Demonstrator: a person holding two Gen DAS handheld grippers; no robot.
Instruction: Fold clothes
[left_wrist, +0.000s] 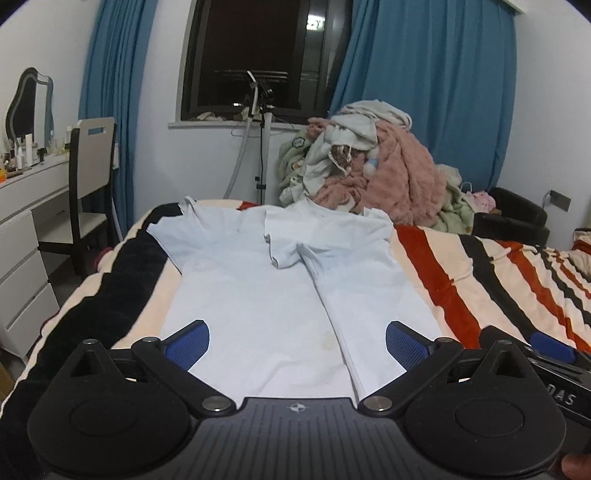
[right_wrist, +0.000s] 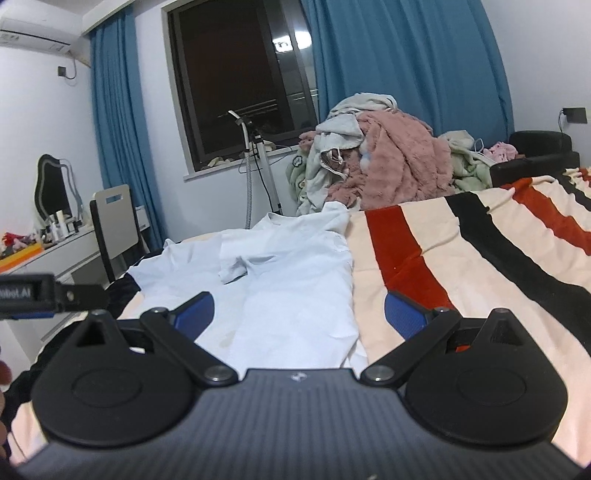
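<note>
On striped bedspread (left_wrist: 443, 266), pale shirt (left_wrist: 258, 295), curtained window (left_wrist: 258, 55)

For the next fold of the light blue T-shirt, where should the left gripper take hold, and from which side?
Probably the unfolded left sleeve of the light blue T-shirt, coming from the bed's left edge. The right side is already folded inward; this sleeve lies flat on the striped blanket, its outer edge free. The left gripper is open.

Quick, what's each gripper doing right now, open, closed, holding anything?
Left gripper: open, holding nothing, above the pale blue shirt.
Right gripper: open, holding nothing.
</note>
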